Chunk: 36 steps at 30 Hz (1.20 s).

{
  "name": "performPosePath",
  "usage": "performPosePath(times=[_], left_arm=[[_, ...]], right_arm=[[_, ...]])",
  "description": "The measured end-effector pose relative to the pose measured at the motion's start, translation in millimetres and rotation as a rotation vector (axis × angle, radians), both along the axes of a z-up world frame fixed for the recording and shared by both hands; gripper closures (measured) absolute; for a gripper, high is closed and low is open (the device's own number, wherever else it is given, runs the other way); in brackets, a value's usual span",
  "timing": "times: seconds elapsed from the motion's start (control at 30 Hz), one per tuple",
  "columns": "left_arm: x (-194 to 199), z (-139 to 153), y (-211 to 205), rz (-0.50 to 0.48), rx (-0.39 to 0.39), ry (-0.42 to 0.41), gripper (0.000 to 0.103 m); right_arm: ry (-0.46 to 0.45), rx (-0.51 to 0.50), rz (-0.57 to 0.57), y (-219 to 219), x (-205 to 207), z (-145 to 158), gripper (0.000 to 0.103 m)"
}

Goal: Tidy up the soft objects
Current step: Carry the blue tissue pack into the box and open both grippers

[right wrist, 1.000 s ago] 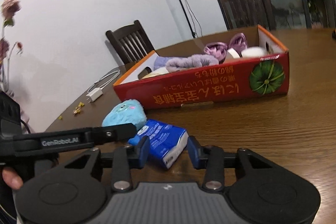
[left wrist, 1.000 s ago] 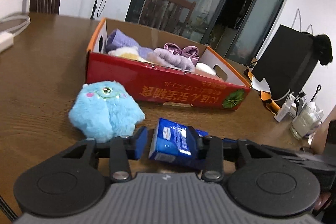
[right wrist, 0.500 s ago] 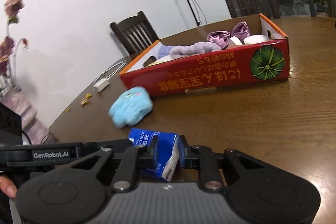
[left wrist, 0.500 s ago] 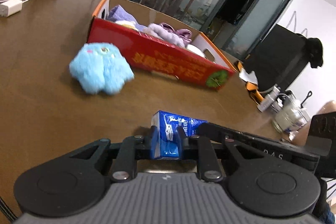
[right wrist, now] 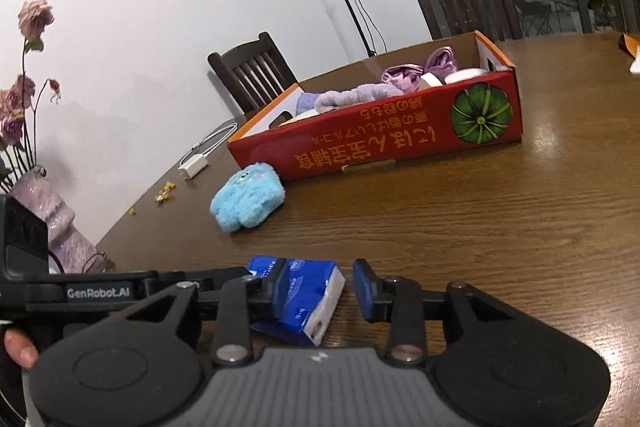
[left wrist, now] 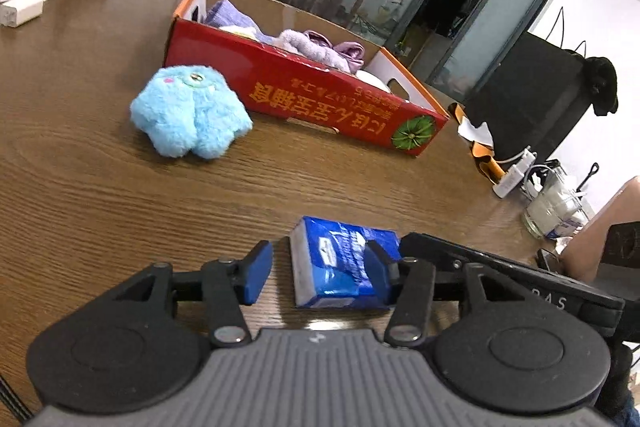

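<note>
Even, moderately bright indoor light from above. Soft glare patches lie on the glossy worktop (right wrist: 560,131) near the red box (right wrist: 400,143). Strong fisheye curvature bends both views' edges, with dark corner vignetting; slight blur softens distant detail.

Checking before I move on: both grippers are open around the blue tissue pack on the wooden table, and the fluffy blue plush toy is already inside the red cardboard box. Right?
Not quite. The fluffy blue plush toy lies on the wooden table in front of the red cardboard box, not inside, as the left wrist view shows. The rest holds: the left gripper and right gripper are open around the blue tissue pack.
</note>
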<state>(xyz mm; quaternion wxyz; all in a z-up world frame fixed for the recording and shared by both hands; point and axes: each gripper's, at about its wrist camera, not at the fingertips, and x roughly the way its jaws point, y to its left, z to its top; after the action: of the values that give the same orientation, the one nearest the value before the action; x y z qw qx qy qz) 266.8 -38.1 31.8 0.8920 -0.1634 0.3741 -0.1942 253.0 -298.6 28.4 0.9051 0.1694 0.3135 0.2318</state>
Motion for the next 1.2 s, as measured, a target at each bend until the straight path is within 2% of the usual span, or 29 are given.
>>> performPosePath(times=[0.13,0.17,0.23,0.4,0.53,0.67,0.8,0.93,1.1,1.2], left_arm=[[1,-3,-4,-0.021,-0.001,0.006,0.055],[2,-4,-4,-0.025,-0.007,0.013,0.058],[5,-6,-2,-0.032,-0.034,0.028,0.070],[11,-4,-1,-0.018,-0.035,0.018,0.077],[22,16,-2,-0.019,-0.042,-0.046,0.079],[51,48,-5,-0.027,-0.033,-0.150,0.079],[100,85,-3,-0.012,-0.029,-0.239,0.079],[168,100,-3,0.013,-0.005,-0.242,0.079],[259,79,-6,0.084,0.036,-0.092,0.079],[288,59,-15,0.097,0.067,-0.011,0.079]], right_arm=[[0.014,0.015,0.015,1,1,-3,0.067],[0.017,0.019,0.020,2,2,-4,0.067],[0.028,0.020,0.029,5,4,-7,0.068],[0.035,0.011,0.035,7,9,-10,0.083],[0.006,0.011,0.014,3,20,3,0.084],[-0.076,-0.016,0.009,3,42,35,0.084],[-0.156,-0.031,0.024,2,91,72,0.084],[-0.155,-0.043,0.026,8,169,95,0.084],[-0.027,-0.071,0.013,21,267,87,0.084],[0.054,-0.099,-0.009,32,314,72,0.082]])
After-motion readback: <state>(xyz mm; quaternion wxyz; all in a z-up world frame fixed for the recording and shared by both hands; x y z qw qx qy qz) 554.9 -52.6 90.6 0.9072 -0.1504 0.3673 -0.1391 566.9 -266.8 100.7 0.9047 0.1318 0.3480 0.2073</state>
